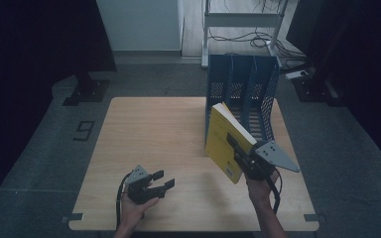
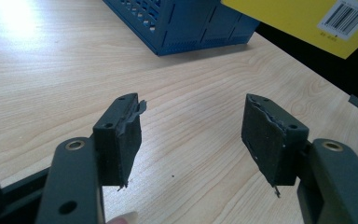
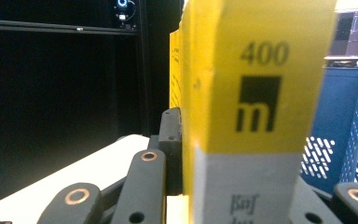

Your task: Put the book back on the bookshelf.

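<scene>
A thick yellow book (image 1: pixel 224 140) is held above the table in front of the blue file rack (image 1: pixel 243 94), tilted with its pages up. My right gripper (image 1: pixel 238 151) is shut on the yellow book near its lower corner. In the right gripper view the book's spine (image 3: pixel 256 107) stands between the jaws, pressed by the left pad (image 3: pixel 171 154). My left gripper (image 1: pixel 162 180) rests low over the front left of the table, open, with nothing between its pads (image 2: pixel 121 140). The left gripper view shows the rack's base (image 2: pixel 186 23) and the book's barcode corner (image 2: pixel 317 21) beyond.
The wooden table (image 1: pixel 149 144) has bare surface at the left and middle. The blue rack with several slots stands at the back right, near the table's far edge. Grey floor surrounds the table, with a white frame and cables (image 1: pixel 258 34) behind.
</scene>
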`<state>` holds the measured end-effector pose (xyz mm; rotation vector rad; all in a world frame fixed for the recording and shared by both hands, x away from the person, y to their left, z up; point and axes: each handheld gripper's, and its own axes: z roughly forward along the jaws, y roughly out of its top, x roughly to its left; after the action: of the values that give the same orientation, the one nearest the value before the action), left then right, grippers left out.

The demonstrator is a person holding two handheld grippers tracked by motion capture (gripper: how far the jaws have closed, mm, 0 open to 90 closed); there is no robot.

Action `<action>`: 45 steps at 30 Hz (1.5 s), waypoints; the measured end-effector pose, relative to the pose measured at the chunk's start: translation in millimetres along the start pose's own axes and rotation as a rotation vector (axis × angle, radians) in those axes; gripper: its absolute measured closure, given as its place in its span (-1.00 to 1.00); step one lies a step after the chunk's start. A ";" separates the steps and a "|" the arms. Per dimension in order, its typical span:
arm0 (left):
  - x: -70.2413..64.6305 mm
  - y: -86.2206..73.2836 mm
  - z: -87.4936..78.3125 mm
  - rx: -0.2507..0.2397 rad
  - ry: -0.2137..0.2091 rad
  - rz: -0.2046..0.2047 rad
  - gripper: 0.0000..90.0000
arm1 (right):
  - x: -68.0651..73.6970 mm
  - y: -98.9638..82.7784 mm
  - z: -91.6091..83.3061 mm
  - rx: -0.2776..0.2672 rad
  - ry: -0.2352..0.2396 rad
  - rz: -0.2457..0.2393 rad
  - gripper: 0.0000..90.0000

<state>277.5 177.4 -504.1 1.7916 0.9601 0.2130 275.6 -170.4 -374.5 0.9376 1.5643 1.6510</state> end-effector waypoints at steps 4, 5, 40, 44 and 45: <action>0.3 0.1 -0.4 0.001 -0.001 -0.001 -0.16 | -0.9 1.5 2.2 0.000 -0.004 0.001 0.64; 0.5 0.1 -0.5 0.000 -0.001 -0.003 -0.16 | -1.4 2.5 3.7 -0.001 -0.009 0.001 0.64; 0.9 0.3 -0.2 0.013 -0.010 -0.009 -0.16 | -14.9 13.5 26.9 0.009 -0.083 0.011 0.64; 0.8 0.2 0.1 0.016 -0.011 -0.009 -0.16 | -16.2 14.6 29.7 0.011 -0.092 0.009 0.64; 0.7 0.2 0.1 0.017 -0.011 -0.009 -0.16 | -16.5 14.9 30.4 0.011 -0.094 0.008 0.64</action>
<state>278.2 177.8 -504.2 1.8023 0.9646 0.1899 310.3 -169.6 -359.8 1.0141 1.5096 1.5823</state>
